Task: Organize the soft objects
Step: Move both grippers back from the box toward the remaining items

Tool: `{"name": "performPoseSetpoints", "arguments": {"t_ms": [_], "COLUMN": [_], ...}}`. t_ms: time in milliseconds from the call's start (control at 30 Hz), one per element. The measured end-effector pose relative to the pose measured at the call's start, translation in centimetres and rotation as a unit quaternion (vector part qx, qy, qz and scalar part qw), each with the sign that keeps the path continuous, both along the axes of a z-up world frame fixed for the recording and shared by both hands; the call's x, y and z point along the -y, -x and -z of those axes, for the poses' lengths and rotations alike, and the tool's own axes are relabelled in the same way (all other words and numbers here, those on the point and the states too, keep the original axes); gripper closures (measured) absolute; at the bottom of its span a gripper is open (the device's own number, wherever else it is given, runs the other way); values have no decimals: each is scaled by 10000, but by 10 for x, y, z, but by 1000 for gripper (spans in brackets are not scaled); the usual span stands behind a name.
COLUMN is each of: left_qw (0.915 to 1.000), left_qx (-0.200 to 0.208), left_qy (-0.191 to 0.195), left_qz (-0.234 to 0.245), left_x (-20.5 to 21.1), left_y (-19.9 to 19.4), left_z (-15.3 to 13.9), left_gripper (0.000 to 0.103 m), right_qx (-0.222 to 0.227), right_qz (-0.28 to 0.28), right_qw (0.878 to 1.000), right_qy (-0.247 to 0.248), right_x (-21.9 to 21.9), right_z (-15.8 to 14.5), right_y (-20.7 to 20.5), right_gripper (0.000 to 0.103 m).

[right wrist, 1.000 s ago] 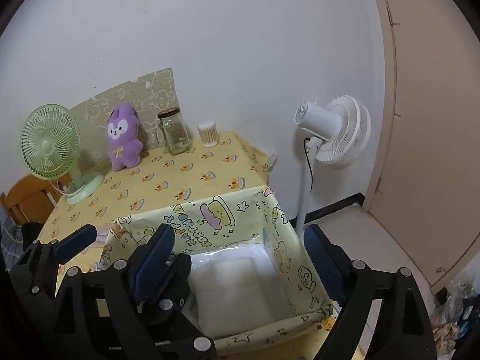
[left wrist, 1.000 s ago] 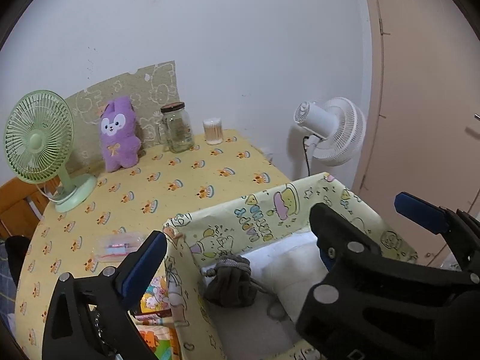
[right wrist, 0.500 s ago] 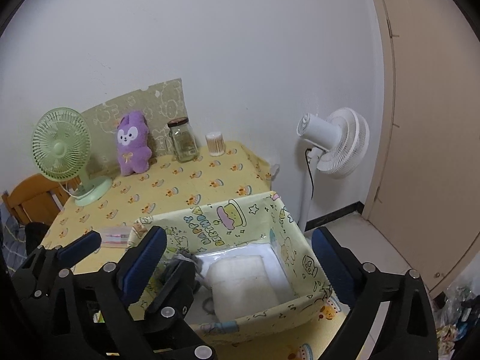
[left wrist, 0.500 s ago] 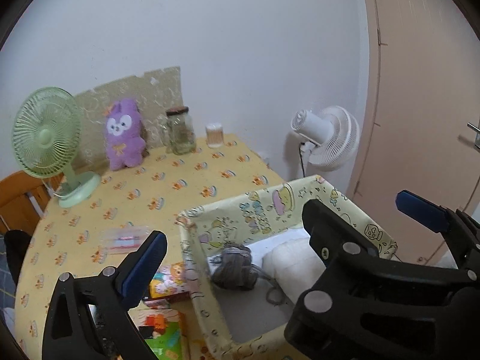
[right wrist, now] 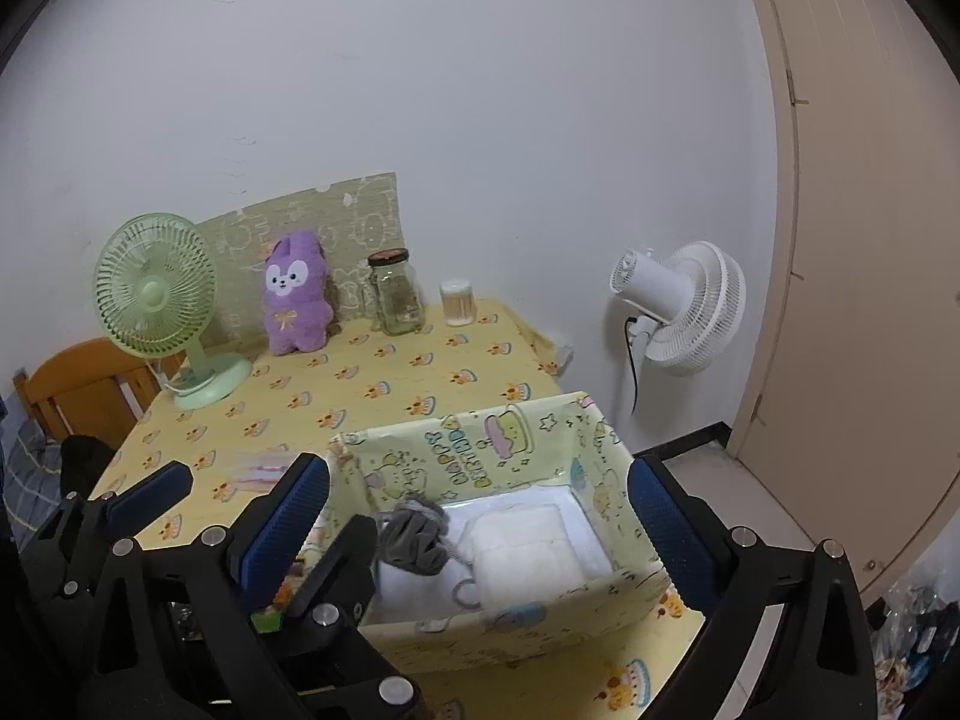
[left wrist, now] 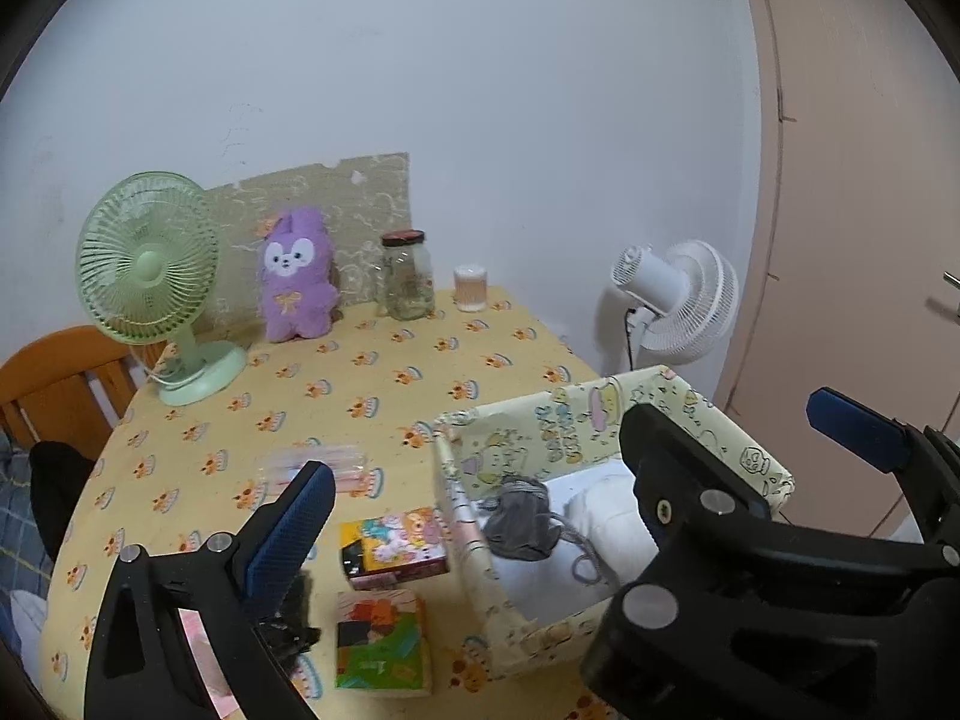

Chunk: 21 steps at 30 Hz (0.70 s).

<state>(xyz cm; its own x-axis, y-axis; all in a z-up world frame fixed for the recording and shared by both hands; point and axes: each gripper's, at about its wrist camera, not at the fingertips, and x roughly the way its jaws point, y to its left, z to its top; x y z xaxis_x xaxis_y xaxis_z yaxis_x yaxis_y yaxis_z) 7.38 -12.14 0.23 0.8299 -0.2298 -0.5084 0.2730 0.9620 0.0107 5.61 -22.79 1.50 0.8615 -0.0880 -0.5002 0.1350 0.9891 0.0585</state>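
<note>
Lying in box (right wrist: 462, 462): grey pouch (right wrist: 414, 537) | both claws (right wrist: 480, 516) released; pouch between, untouched

Pale yellow storage box (right wrist: 474, 459) printed with cartoon cakes and lettering, open-topped, standing upright at the near right corner of the table. Inside, folded white padded cloth (right wrist: 528, 552) lying flat along the right side of the floor. Grey drawstring pouch (right wrist: 414, 537), crumpled, slumped at the left wall, cord trailing over the cloth's near edge. Purple plush rabbit (right wrist: 297, 294) propped upright at the far wall, facing forward, well apart from the box.
</note>
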Motion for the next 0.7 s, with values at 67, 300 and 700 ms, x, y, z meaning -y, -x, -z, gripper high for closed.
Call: {"name": "performPoseSetpoints", "arguments": {"t_ms": [67,300,700], "left_qw": [10000,9994,9987], "left_qx": [54,251,323], "left_qy": [-17,-69,-20], "left_qz": [-50,-210,-401], "left_x": [-5,-25,-56], "left_y": [4,20,34], "left_z": [-1,-6,-2], "left_gripper": [2,2,2], "right_qx": [6,49,128], "right_qz": [-29,-173,-482], "right_qw": [10000,9998,9987], "right_qy": [43,7,41], "right_x": [-7,-26,-59], "right_z": [-1,-5,-3], "right_y": [3,14,23], "right_gripper": [2,2,2]}}
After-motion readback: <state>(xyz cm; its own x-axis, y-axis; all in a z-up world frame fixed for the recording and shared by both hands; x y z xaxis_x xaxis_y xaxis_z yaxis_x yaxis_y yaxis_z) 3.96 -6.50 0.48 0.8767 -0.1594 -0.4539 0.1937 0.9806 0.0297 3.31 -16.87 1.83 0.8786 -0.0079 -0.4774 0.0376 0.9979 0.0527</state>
